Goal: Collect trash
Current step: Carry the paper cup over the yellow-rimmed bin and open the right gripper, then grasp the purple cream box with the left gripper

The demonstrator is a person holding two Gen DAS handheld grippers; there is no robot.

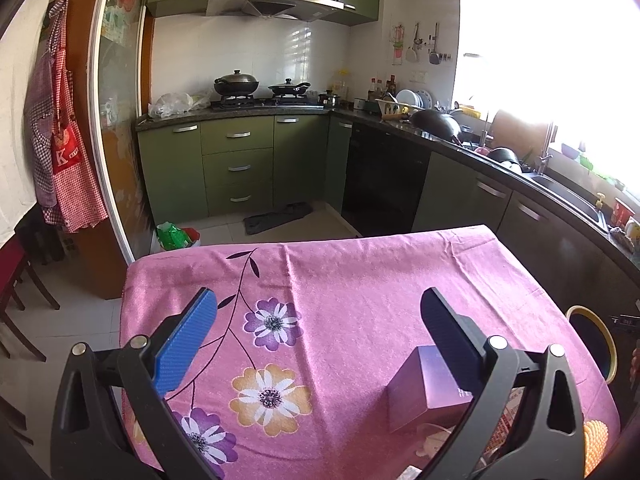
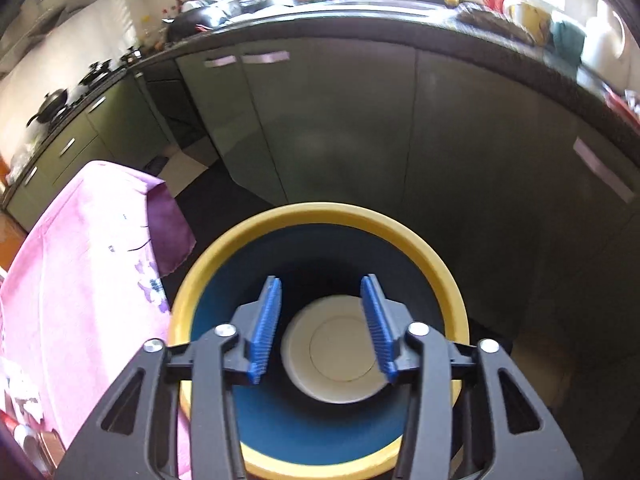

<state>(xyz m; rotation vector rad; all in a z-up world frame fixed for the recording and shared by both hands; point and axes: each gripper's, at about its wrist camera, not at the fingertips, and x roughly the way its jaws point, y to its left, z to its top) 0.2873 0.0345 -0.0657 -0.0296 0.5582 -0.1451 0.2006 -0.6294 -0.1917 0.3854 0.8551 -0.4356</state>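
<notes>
My right gripper [image 2: 321, 280] hangs over the mouth of a blue bin with a yellow rim [image 2: 320, 212] that stands on the floor beside the table. Its jaws are apart, and the pads press on nothing. Below them, inside the bin, a white paper cup [image 2: 332, 352] shows its round base. My left gripper [image 1: 320, 300] is wide open and empty above the pink flowered tablecloth [image 1: 360, 272]. A purple box [image 1: 424, 392] sits by its right finger, with a crumpled white wrapper [image 1: 436, 440] and printed packaging [image 1: 504, 412] near it. The bin's rim [image 1: 592, 312] shows past the table's right edge.
Dark cabinet doors [image 2: 400, 140] stand close behind the bin. The L-shaped counter holds a stove with pans [image 1: 256, 88], dishes and a sink [image 1: 560, 184]. A green bag [image 1: 174, 236] and a dark cloth [image 1: 276, 218] lie on the floor beyond the table. Aprons [image 1: 64, 140] hang at left.
</notes>
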